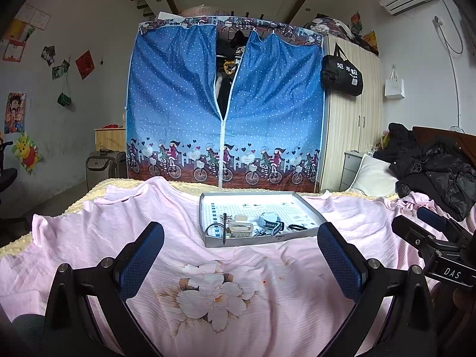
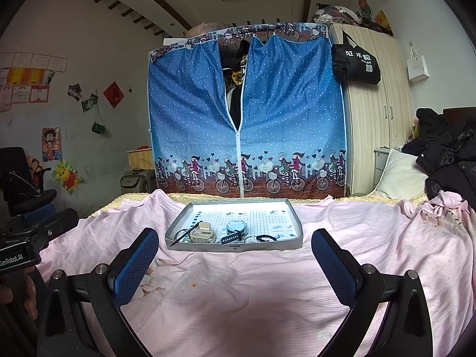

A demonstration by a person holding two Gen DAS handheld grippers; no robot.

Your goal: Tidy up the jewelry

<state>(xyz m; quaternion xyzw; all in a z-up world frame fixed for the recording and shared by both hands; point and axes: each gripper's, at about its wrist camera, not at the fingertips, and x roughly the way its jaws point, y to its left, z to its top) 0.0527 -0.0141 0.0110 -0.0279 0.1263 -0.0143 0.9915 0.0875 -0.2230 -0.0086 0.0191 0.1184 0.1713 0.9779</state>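
Observation:
A shallow grey tray [image 1: 309, 208] [image 2: 293, 212] with a grid-printed floor rests on the pink bedspread ahead of both grippers. Along its near edge lie a dark hair stick [image 1: 224, 227] [image 2: 186, 233], a cream hair claw [image 1: 239, 227] [image 2: 203, 233], a light-blue watch [image 1: 269, 221] [image 2: 236, 228] with a dark strap, and a black hair tie [image 1: 297, 227] [image 2: 266, 238]. My left gripper [image 1: 241, 235] hangs open over the spread, short of the tray and holding nothing. My right gripper [image 2: 235, 241] is open too, level with the tray's front rim and empty.
The pink flowered bedspread [image 1: 208, 294] covers the bed. A blue zip-front fabric wardrobe [image 1: 226, 104] stands behind it, beside a wooden wardrobe [image 1: 351, 125]. Black coats [image 1: 431, 166] and a white pillow [image 1: 373, 175] pile at the right. A suitcase [image 1: 105, 168] sits on the floor, left.

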